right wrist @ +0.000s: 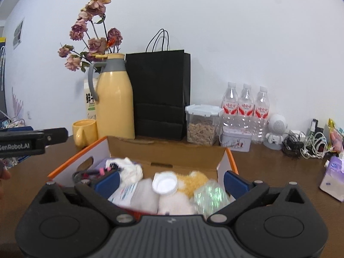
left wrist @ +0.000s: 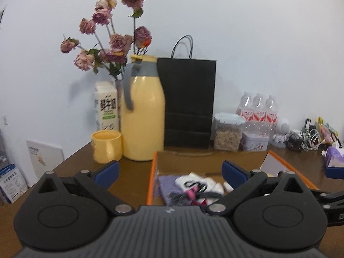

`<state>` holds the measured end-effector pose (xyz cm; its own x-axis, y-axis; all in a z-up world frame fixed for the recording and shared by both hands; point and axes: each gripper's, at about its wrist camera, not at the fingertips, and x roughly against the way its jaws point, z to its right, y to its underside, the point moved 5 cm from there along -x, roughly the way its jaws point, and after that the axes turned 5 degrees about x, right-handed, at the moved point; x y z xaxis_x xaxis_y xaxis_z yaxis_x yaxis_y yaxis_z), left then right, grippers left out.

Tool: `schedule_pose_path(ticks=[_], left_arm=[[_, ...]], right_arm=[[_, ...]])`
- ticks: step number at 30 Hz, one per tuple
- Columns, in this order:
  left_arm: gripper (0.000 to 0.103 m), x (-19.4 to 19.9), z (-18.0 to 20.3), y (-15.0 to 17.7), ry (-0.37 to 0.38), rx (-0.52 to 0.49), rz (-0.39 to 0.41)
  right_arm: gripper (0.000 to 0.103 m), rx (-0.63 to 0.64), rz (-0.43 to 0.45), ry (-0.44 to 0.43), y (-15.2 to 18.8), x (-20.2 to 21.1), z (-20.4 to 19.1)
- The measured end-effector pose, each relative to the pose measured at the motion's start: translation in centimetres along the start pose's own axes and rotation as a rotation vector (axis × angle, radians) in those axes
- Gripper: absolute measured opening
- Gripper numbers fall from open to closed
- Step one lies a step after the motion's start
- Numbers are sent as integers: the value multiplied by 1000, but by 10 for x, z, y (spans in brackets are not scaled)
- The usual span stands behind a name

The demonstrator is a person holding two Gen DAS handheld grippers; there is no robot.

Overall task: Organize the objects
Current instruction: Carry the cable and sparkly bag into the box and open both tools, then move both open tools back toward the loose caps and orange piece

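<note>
An open cardboard box with orange edges [left wrist: 151,172] [right wrist: 165,152] sits on the brown table. In the left wrist view it holds a purple cloth [left wrist: 169,185], a white cloth [left wrist: 200,182] and dark cords with a pink clip [left wrist: 191,193]. In the right wrist view it holds a white lid [right wrist: 165,185], a yellow fluffy item [right wrist: 193,182], a shiny green packet [right wrist: 211,195] and white packets [right wrist: 137,195]. My left gripper [left wrist: 171,172] is open and empty above the box's left part. My right gripper [right wrist: 171,181] is open and empty over the box's near side.
At the back stand a yellow jug [left wrist: 143,111] [right wrist: 115,101], yellow cup [left wrist: 106,146], milk carton [left wrist: 106,105], dried roses [left wrist: 111,38], black paper bag [left wrist: 189,103], pasta container [right wrist: 202,124], tin [right wrist: 235,139], three water bottles [right wrist: 245,105], robot figure [right wrist: 276,131], cables [right wrist: 305,144], tissue pack [right wrist: 333,176].
</note>
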<state>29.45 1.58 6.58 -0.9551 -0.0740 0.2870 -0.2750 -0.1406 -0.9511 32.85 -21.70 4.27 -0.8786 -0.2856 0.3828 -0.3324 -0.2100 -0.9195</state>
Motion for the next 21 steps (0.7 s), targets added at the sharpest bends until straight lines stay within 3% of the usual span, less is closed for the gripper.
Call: schedule_pose_path(ticks=[12,21], left_arm=[[103,32,-30,30,-41,-25,-94],[103,37,-38,48,-47,-25,-154]], right_arm=[[103,3,-158,10,56,24,-6],[103,-16,-229,14,84,22,-5]])
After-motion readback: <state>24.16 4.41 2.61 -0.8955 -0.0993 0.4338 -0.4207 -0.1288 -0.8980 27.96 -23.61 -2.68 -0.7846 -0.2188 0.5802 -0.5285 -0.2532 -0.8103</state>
